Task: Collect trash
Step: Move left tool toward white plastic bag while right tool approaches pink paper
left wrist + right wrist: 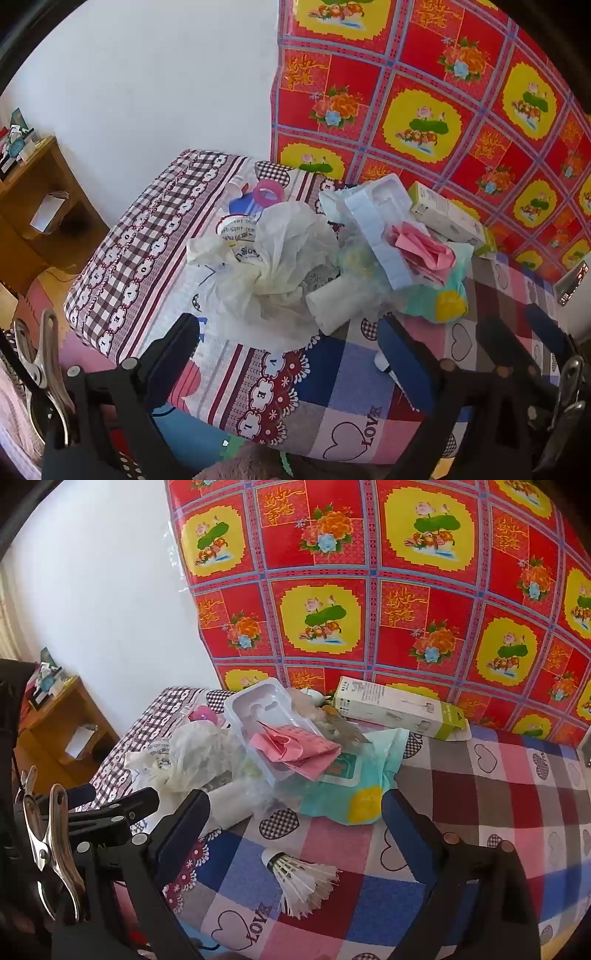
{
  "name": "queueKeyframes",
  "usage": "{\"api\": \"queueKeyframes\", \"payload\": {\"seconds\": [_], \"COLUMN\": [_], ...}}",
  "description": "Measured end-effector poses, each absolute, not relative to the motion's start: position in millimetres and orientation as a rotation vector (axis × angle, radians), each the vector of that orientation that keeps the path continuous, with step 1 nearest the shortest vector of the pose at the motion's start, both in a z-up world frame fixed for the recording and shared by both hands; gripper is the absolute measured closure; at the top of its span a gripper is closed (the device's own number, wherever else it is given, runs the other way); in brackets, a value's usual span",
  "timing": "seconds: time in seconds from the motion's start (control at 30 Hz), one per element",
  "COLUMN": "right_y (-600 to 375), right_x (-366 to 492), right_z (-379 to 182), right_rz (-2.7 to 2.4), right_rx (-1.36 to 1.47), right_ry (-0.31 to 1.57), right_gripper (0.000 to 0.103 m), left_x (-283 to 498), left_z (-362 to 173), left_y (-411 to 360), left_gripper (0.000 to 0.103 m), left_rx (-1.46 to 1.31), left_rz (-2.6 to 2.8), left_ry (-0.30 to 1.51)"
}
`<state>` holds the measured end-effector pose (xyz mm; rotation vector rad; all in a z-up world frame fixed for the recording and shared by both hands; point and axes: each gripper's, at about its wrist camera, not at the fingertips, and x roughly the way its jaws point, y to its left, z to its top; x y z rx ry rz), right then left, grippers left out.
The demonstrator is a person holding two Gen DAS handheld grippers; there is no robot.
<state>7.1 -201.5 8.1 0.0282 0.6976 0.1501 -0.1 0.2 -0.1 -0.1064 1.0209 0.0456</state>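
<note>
Here, trash heap mid-table, shuttlecock between spread right tool fingers

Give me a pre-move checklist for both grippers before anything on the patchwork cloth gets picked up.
1. Left gripper open and empty: ok, jaws wide, nothing between them.
2. Right gripper open and empty: ok.
3. A piece in front of the left gripper: ok, the crumpled white plastic bag lies just ahead.
4. A piece in front of the right gripper: ok, the white feather shuttlecock lies alone on the patchwork cloth, low between the fingers.
5. Pile loose enough to take singly: not ok, the pink folded paper sits in the white moulded plastic tray, which rests on the teal wipes pack.
6. Trash container in view: not ok, none visible.
</note>
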Motion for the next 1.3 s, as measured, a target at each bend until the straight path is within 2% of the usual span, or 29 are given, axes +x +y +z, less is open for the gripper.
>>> {"api": "queueKeyframes", "payload": {"seconds": [1.3], "right_y": [-202.6], "right_x": [11.6], "right_z": [4.7], "right_rz": [0.148], "right_rx": [0.043], "right_ry": [0.703], "right_gripper": [0.007], "left_x": [0.6], "left_z": [-0.2], "left_y": [-1.1], "left_gripper": [0.006], "left_rx": [-0.093], "left_rz": [0.025], "left_ry": [1.019]}}
